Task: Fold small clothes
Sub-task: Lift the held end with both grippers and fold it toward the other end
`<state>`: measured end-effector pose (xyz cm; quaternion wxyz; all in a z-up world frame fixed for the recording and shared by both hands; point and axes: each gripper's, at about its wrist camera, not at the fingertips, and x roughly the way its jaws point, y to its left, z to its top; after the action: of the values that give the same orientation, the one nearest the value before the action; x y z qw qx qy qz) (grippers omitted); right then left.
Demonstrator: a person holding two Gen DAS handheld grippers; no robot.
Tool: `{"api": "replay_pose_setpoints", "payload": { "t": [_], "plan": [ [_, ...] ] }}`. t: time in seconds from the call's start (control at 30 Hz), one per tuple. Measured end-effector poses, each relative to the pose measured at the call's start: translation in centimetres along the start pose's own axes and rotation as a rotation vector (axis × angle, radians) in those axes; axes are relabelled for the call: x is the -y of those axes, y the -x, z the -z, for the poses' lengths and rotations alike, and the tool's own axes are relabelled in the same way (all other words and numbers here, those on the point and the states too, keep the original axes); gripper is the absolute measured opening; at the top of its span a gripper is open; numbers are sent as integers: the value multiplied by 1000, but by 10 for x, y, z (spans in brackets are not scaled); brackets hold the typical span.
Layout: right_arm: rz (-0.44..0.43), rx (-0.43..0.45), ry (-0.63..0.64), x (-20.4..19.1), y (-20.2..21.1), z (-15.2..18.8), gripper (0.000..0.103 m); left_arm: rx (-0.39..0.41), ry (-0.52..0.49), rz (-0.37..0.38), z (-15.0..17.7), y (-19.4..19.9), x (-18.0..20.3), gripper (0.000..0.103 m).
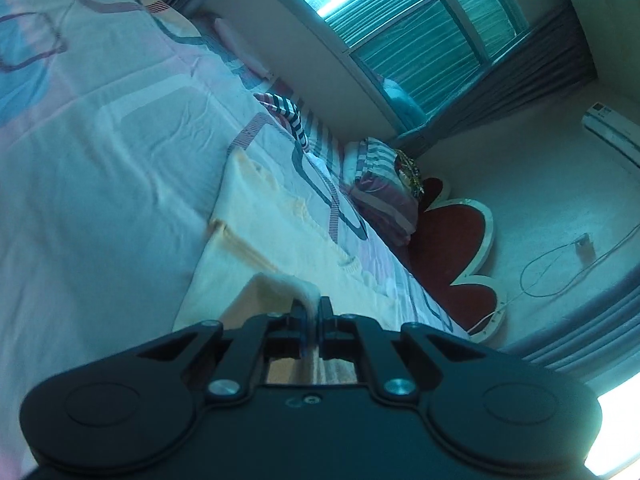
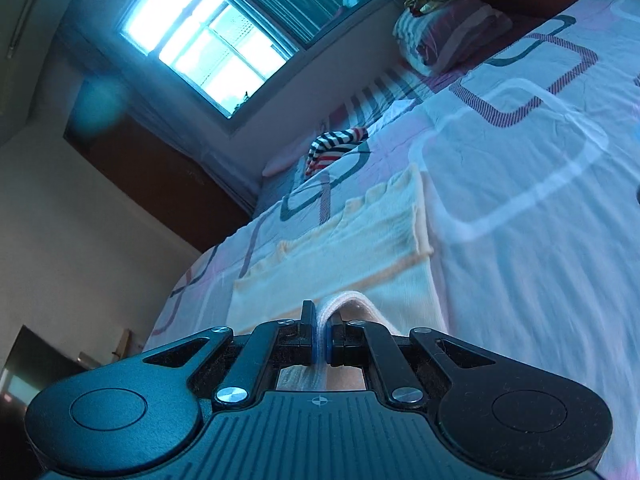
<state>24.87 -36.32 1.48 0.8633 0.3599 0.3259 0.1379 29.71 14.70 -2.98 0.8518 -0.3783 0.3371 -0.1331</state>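
Note:
A pale cream garment (image 1: 276,236) lies spread on the bed, its far part flat on the sheet. My left gripper (image 1: 312,308) is shut on a near edge of that garment, which curls up over the fingertips. In the right wrist view the same cream garment (image 2: 352,240) stretches ahead, and my right gripper (image 2: 322,316) is shut on another near edge, a fold of cloth pinched between the pads. Both held edges are lifted above the bed.
The bed sheet (image 1: 100,140) has pink, blue and grey patterns. A striped garment (image 1: 286,114) (image 2: 336,146) lies farther up the bed. A striped pillow (image 1: 380,188) rests by the red headboard (image 1: 452,248). A window (image 2: 200,44) is on the far wall.

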Motion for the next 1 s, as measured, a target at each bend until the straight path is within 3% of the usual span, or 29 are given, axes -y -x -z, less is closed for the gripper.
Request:
{"api": "replay_pose_setpoints", "payload": {
  "t": [0.43,0.73,0.83,0.87,0.97,1.0],
  "plan": [
    [28,-83,-149,66,-138,-86,3,-90,11,-119,-79,-142,-12,4],
    [27,-144,-188,92,-192,-108,3,-118,9,-166,-96,-181,-22,4],
    [15,-164,-193,95,-206,-114,4,-110,-3,-139,-101,-191,-25,6],
    [9,-163,-184,95,-209,-115,4,-93,-8,-126,-103,-193,-26,17],
    [0,-113,-110,91,-211,-117,5,-43,19,-99,-108,-196,-33,62],
    [1,-120,-100,89,-214,-117,7,-17,21,-102,-110,-194,-34,69]
  ]
}}
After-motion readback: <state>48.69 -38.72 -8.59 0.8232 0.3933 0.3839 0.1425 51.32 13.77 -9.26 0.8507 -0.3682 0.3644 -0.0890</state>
